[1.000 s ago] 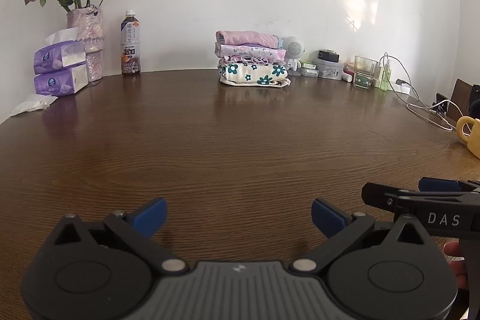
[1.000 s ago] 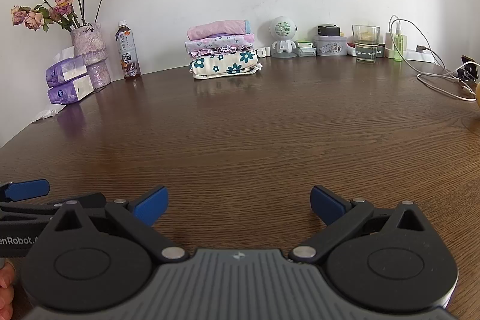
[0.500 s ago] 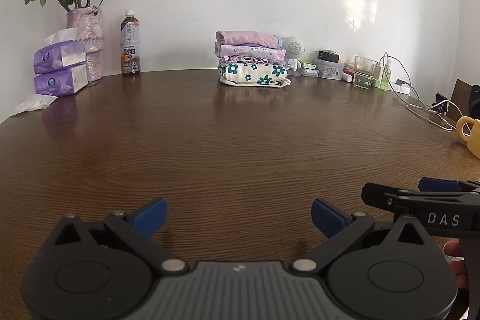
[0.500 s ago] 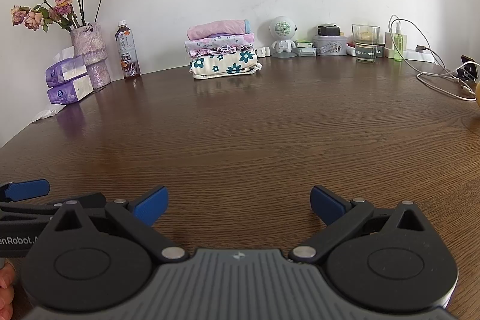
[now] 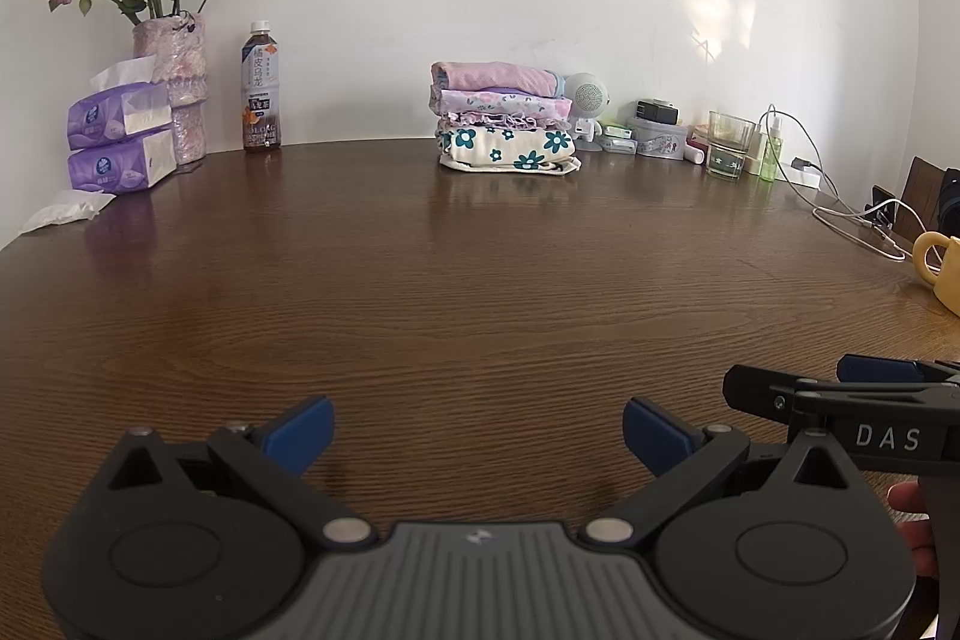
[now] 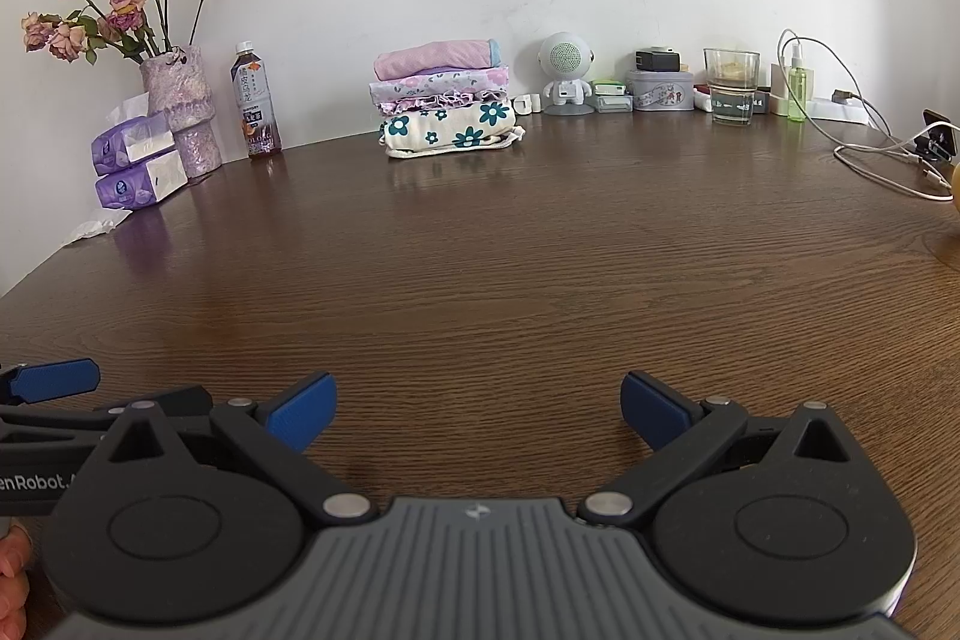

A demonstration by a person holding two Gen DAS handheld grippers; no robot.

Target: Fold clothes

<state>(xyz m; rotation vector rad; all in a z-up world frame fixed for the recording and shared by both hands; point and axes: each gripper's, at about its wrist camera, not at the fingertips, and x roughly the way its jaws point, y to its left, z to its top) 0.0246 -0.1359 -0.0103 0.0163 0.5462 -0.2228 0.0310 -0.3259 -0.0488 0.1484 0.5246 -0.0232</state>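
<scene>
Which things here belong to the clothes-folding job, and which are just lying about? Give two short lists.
Belong to the job:
stack of folded clothes
left tool, open
right tool, open

Just lying about:
vase of roses
tea bottle
tissue packs
round white speaker
glass
spray bottle
white cable
yellow mug

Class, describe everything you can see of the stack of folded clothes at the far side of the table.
The stack of folded clothes holds about four soft fabric pieces: a pink one on top, a lilac floral one, a ruffled pink-purple one, then a cream one with teal flowers at the bottom. It lies neatly on the brown wooden table near the white wall, touching only the table. Neither gripper is near it.
</scene>
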